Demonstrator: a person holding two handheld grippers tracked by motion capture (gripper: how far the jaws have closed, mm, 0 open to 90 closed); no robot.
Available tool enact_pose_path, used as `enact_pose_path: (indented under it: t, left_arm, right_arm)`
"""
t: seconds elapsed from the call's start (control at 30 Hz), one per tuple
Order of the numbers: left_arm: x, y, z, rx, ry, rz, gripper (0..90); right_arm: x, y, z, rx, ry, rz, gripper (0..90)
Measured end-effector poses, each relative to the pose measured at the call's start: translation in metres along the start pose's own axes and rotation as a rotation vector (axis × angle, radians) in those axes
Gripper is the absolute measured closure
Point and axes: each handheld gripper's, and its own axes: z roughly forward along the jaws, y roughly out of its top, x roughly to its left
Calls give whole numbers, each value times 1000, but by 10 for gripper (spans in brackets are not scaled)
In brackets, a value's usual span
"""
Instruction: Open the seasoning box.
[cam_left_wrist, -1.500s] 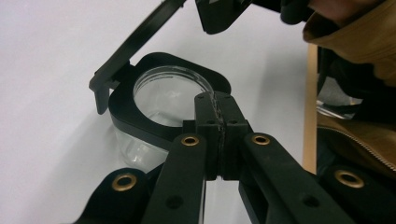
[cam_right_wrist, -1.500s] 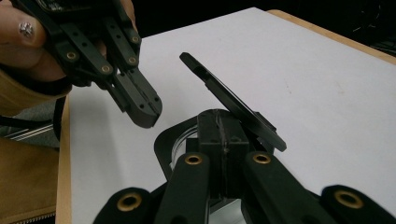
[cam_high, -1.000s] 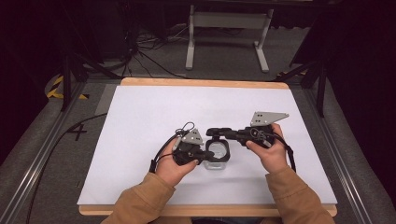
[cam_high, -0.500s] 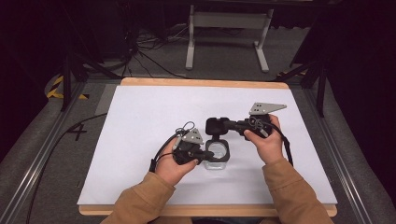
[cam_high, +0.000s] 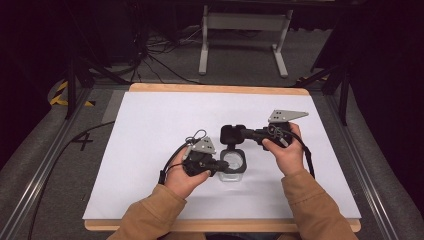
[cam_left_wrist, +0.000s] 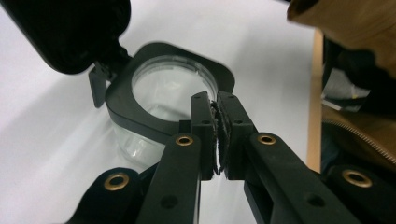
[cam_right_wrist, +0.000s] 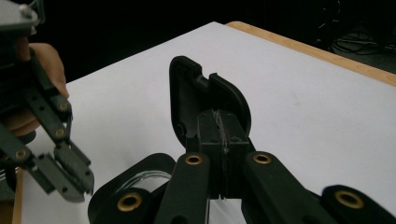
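Clear jar (cam_high: 233, 169) with a black square collar stands on the white sheet (cam_high: 150, 130) covering the bench, near the front edge, about mid-width. Hinged black lid (cam_high: 232, 134) is flipped up, standing behind the jar mouth on the far side.

Left gripper (cam_high: 220, 165) comes in from the left, held in the left hand (cam_high: 185, 175). In the left gripper view its jaws are almost pressed together with the jar's collar rim (cam_left_wrist: 154, 128) pinched in the thin gap; the pads (cam_left_wrist: 201, 135) sit right on the near edge of the rim. The jaws have just been opening a touch, rim between them. Jar mouth (cam_left_wrist: 173, 88) is open, and the glass wall shows below the collar.

Right gripper (cam_high: 239, 134) is held in the right hand (cam_high: 285, 152), reaching in from the right, level, above and behind the jar. Its jaws are clamped on the lid edge; in the right gripper view the lid (cam_right_wrist: 201, 100) stands upright between the pad tips (cam_right_wrist: 211, 130), with no gap showing. The left gripper (cam_right_wrist: 65, 175) shows at lower left there, at the collar (cam_right_wrist: 140, 172).

Grey plate (cam_high: 286, 116) sits on top of the right gripper, another one (cam_high: 204, 146) on the left. A cable (cam_high: 172, 160) loops by the left wrist. Tan sleeves (cam_high: 310, 210) enter from the front edge.
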Motion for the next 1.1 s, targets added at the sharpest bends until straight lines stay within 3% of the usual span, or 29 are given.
enact_pose_path:
  t: [0.17, 0.23, 0.27, 0.33, 0.5, 0.7, 0.87, 0.9, 1.0, 1.1]
  left_arm:
    - [-1, 2, -17, -34, 42, 5, 833]
    - [-1, 1, -22, -35, 52, 6, 818]
    - [0, 0, -32, -45, 82, -3, 809]
    - [1, -2, -37, -45, 96, -10, 791]
    - [11, -15, -70, -46, 190, -54, 742]
    - [16, -27, -98, -43, 233, -100, 686]
    - [21, -36, -111, 0, 274, -129, 650]
    - [25, -39, -114, 17, 275, -161, 620]
    - [32, -46, -120, 30, 303, -185, 573]
    - [40, -55, -125, 43, 318, -203, 523]
  right_arm:
    - [2, -4, -11, 0, 13, -6, 896]
    - [1, -5, -18, 3, 5, -7, 828]
    - [1, -6, -21, 4, -5, -10, 800]
    - [0, -7, -25, 5, -15, -16, 779]
    - [-4, -13, -49, 10, -59, -15, 660]
    - [-9, -19, -72, 23, -98, -16, 595]
    - [-11, -24, -86, 39, -121, -3, 546]
    - [-12, -29, -92, 71, -138, 7, 518]
    - [-15, -36, -98, 116, -175, 7, 508]
    - [-18, -43, -108, 114, -203, 21, 490]
